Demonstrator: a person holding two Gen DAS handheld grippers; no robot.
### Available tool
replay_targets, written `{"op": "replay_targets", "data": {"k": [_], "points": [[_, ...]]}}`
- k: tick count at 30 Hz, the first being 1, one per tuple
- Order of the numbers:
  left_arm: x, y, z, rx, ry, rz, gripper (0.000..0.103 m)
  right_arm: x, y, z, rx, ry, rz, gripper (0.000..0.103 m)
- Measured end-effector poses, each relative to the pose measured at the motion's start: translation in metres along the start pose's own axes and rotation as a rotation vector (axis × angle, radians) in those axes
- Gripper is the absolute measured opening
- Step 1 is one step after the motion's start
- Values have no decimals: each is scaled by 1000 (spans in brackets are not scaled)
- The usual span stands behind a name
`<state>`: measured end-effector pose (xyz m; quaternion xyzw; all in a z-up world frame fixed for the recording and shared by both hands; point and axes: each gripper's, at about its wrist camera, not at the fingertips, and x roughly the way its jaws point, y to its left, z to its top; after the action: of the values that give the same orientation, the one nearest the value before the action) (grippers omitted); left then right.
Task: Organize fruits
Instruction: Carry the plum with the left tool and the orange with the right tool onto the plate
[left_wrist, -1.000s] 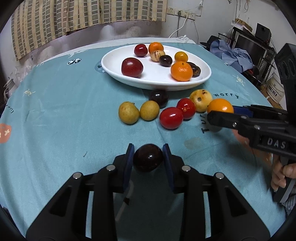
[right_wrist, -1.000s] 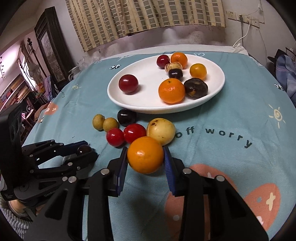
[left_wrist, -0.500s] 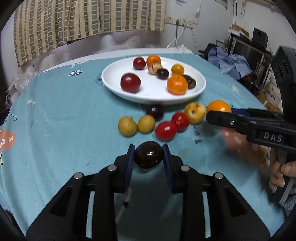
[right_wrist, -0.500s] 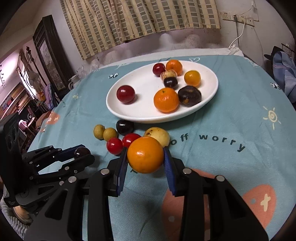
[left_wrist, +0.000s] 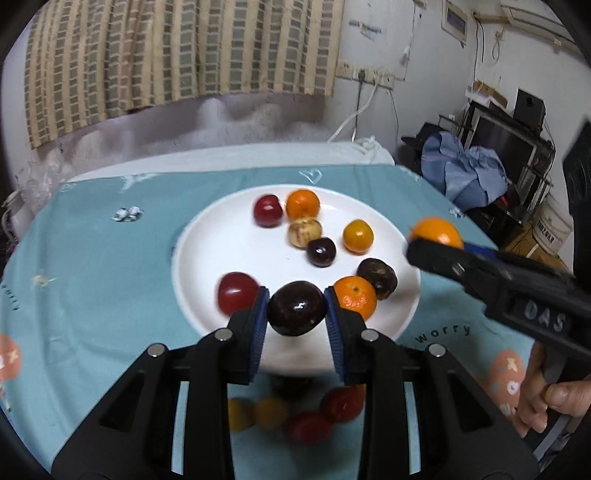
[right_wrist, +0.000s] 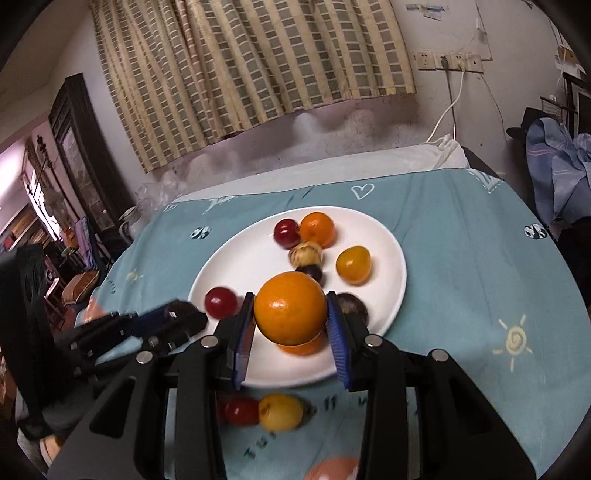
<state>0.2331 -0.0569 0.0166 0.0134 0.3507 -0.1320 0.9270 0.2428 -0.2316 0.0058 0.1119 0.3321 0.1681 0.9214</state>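
Left tool (left_wrist: 296, 314) clamped on a glossy dark purple plum (left_wrist: 296, 313) above the near rim of the white oval ceramic plate (left_wrist: 221, 236) (bare centre-left), right tool (right_wrist: 291, 317) clamped on a round orange (right_wrist: 290, 312) over that plate's near-right fruit cluster, on the teal-clothed bench (right_wrist: 461, 266).

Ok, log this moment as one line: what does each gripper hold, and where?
left gripper: shut on dark plum, over white plate | right gripper: shut on orange, over plate | loose fruit on tablecloth
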Motion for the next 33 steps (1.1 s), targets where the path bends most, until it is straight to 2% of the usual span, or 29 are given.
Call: {"op": "replay_targets", "data": {"k": [4,5,6,7,8,11,15,18,21,24,27,30,33], "points": [[32,-4,-7,15,56,2,32,31,-14,6,54,58,28,39],[36,-3,-8,13,66,2,38,36,-16,7,71,62,30,42],[37,-3,-10,11,69,3,56,39,-17,9,83,61,22,55],[36,0,-11,3,61,14,65,38,-17,9,89,46,12,73],[34,1,-11,-3,53,22,72,34,-17,9,87,13,6,73],[22,8,-11,-22,29,28,74,17,-11,11,55,-29,18,73],[-2,14,-19,-35,-13,57,88,-20,2,9,76,-47,85,76],[-24,20,-38,-19,-38,127,91,-40,12,-6,60,-40,92,92],[-39,35,-61,-42,-26,161,92,-55,20,-26,2,-35,56,92],[-48,50,-82,-81,-4,194,92,-66,10,-56,15,-61,27,92],[-52,55,-92,-96,-1,206,92,-62,1,-78,42,-9,19,92],[-45,51,-93,-61,8,243,93,-53,1,-80,39,31,10,92],[-38,48,-93,-44,27,240,93,-50,4,-81,24,42,6,92]]}}
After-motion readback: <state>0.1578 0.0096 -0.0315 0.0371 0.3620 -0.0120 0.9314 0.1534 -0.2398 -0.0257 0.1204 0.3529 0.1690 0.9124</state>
